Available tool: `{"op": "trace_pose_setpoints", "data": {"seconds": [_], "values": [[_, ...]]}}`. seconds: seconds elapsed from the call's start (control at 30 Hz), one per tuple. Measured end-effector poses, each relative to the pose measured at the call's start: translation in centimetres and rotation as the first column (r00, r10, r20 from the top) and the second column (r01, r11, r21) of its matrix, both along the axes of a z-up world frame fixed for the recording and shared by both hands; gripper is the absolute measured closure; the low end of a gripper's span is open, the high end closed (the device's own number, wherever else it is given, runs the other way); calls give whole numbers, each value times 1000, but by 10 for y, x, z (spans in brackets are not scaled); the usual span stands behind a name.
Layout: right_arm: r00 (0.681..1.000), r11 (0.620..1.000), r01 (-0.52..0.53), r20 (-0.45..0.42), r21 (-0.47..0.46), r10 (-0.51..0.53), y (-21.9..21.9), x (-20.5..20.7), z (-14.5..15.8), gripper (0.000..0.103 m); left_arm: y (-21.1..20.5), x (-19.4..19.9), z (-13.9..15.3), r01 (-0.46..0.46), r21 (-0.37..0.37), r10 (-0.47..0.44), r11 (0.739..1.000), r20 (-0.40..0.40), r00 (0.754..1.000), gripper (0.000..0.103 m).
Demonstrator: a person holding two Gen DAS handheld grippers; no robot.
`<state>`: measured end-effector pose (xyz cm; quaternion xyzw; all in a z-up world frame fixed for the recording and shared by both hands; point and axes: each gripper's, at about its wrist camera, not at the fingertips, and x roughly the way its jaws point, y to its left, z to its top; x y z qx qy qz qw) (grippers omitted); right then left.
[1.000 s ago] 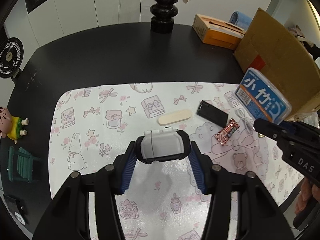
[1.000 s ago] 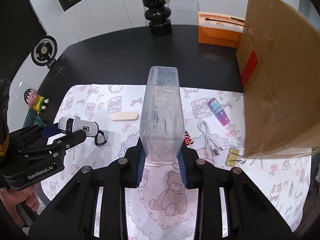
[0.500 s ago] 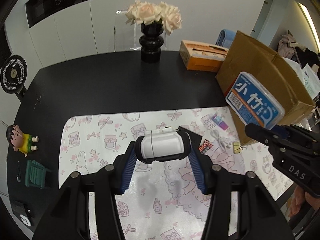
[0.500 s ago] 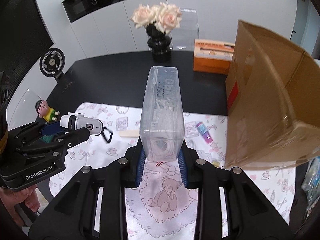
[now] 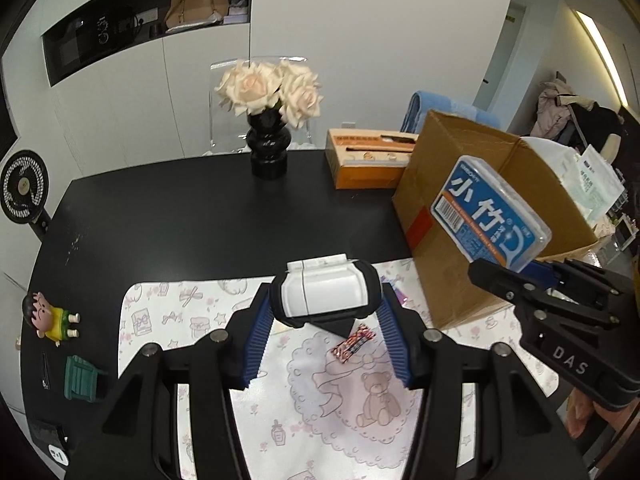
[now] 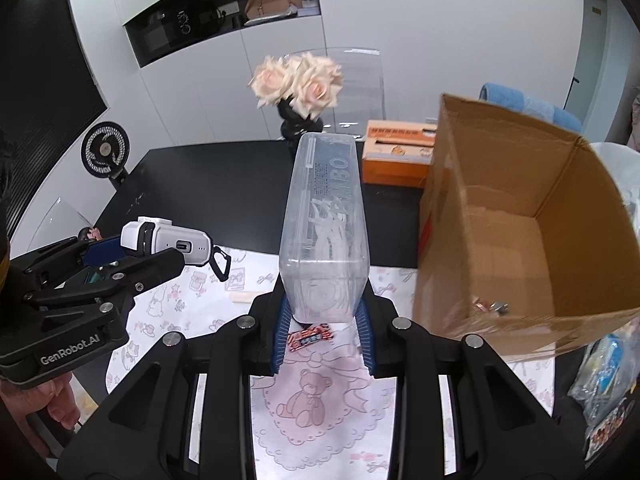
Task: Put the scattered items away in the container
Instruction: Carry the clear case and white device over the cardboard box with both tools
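Note:
My left gripper (image 5: 324, 314) is shut on a white power bank with a black strap (image 5: 322, 298), held above the patterned mat (image 5: 188, 320). From the right wrist view, that power bank (image 6: 166, 242) and the left gripper (image 6: 120, 270) hang at the left. My right gripper (image 6: 324, 312) is shut on a clear plastic case (image 6: 326, 224), whose blue label (image 5: 490, 220) shows in the left wrist view. The case is level with the rim of the open cardboard box (image 6: 516, 248), just left of it. A red candy wrapper (image 6: 310, 336) and a wooden stick (image 6: 243, 298) lie on the mat.
A black vase of roses (image 5: 268, 156) and an orange tissue box (image 5: 368, 160) stand at the back of the black table. A fan (image 5: 24, 186), a figurine (image 5: 48, 316) and a green toy chair (image 5: 82, 378) are at the left. Small items (image 6: 490, 306) lie inside the box.
Both grippers have risen and tilted up with their loads. The right one has moved toward the cardboard box, whose open top now shows.

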<state>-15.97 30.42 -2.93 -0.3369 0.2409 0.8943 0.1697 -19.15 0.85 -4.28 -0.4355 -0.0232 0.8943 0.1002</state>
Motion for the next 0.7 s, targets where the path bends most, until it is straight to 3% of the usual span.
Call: {"op": "trace_pose_setpoints", "data": {"seconds": [0.37,0.7], "values": [[997,997,77,4,23,-77,55,51,17,73,63,-12,40,75,10,-74,997,-53,996,53],[986,987,163,45,-9,-162,125,103,7,73,142,-32,64,166,25,-164,986,-76,983,53]]}}
